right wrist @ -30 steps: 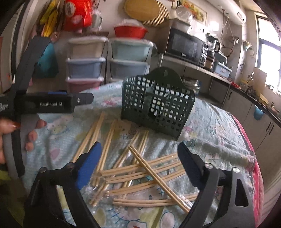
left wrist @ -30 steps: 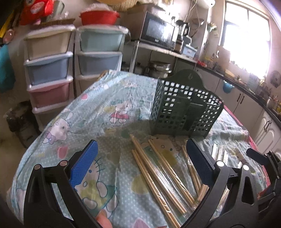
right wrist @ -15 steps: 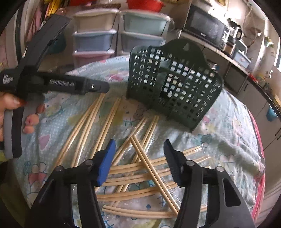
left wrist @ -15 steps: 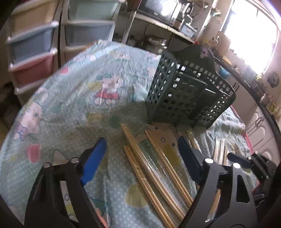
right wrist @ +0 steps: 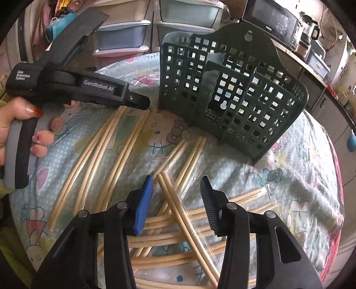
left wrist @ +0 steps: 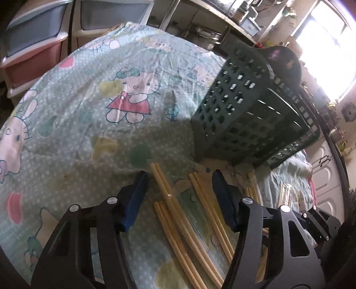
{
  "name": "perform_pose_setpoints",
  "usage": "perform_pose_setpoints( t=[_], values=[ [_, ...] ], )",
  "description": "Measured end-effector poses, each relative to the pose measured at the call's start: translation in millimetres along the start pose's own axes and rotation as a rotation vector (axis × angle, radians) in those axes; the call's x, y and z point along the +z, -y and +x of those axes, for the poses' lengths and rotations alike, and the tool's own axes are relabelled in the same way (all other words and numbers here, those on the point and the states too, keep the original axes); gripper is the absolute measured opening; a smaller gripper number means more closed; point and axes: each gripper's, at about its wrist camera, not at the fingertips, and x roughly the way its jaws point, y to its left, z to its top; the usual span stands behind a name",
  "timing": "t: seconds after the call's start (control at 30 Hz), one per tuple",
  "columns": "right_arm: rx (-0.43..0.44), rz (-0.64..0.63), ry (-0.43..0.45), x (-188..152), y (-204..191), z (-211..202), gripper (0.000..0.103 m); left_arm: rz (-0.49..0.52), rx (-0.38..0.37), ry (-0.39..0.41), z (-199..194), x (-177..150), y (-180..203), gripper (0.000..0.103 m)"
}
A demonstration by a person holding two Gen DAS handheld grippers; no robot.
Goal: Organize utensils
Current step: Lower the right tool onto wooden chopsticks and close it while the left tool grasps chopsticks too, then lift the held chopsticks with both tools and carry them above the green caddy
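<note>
Several pairs of bamboo chopsticks in clear wrappers lie on the cartoon-print tablecloth (left wrist: 93, 106) in front of a dark green perforated utensil basket (left wrist: 247, 117), which also shows in the right wrist view (right wrist: 233, 93). My left gripper (left wrist: 179, 184) is open, low over the cloth, with two chopstick pairs (left wrist: 169, 195) between its fingers. My right gripper (right wrist: 176, 191) is open, straddling the top end of a crossed chopstick pair (right wrist: 178, 206). The left gripper's body (right wrist: 73, 84) shows in the right wrist view, above the leftmost chopsticks (right wrist: 89, 153).
Plastic drawer units (right wrist: 124, 37) stand behind the table. A counter with a microwave (right wrist: 276, 20) runs at the back right. The table's right edge (right wrist: 333, 189) drops off with a red border.
Both grippers have moved down and forward toward the chopsticks. Both have narrowed their opening and now straddle chopstick pairs.
</note>
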Motion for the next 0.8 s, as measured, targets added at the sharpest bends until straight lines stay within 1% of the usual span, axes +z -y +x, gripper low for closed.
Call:
perform_pose_setpoints(
  t=[0.1,0.17,0.2,0.23,0.27,0.3,0.33,0.37,0.5,0.6,0.8],
  values=[
    [0.021,0.009,-0.016,1,5,6,0.041,-0.007,0.014,0.0,3,4,-1,0.047],
    [0.034,0.012,-0.022,4,8,8,0.038,-0.004,0.031,0.0,4,7,0,0.04],
    [0.037,0.013,-0.024,5,9,9,0.035,-0.002,0.039,0.001,5,9,-1,0.037],
    [0.043,0.011,-0.027,6,10,10,0.03,-0.001,0.048,0.0,7,10,-1,0.032],
    [0.046,0.009,-0.028,6,9,11,0.028,-0.003,0.056,-0.002,8,11,-2,0.027],
    [0.049,0.008,-0.031,7,9,13,0.022,-0.002,0.06,-0.002,9,12,-4,0.025],
    [0.051,0.006,-0.031,7,10,14,0.017,0.001,0.071,0.0,10,12,-5,0.018],
    [0.055,0.004,-0.031,8,10,13,0.016,0.005,0.081,0.001,10,14,-6,0.012],
    [0.062,0.003,-0.008,12,11,10,0.011,0.008,0.084,0.001,9,17,-9,0.007],
    [0.076,0.019,0.025,15,17,-2,0.011,0.022,0.077,0.021,2,19,-6,0.005],
    [0.096,0.058,0.114,20,34,-32,0.011,0.065,0.044,0.105,-31,20,11,0.004]
  ],
)
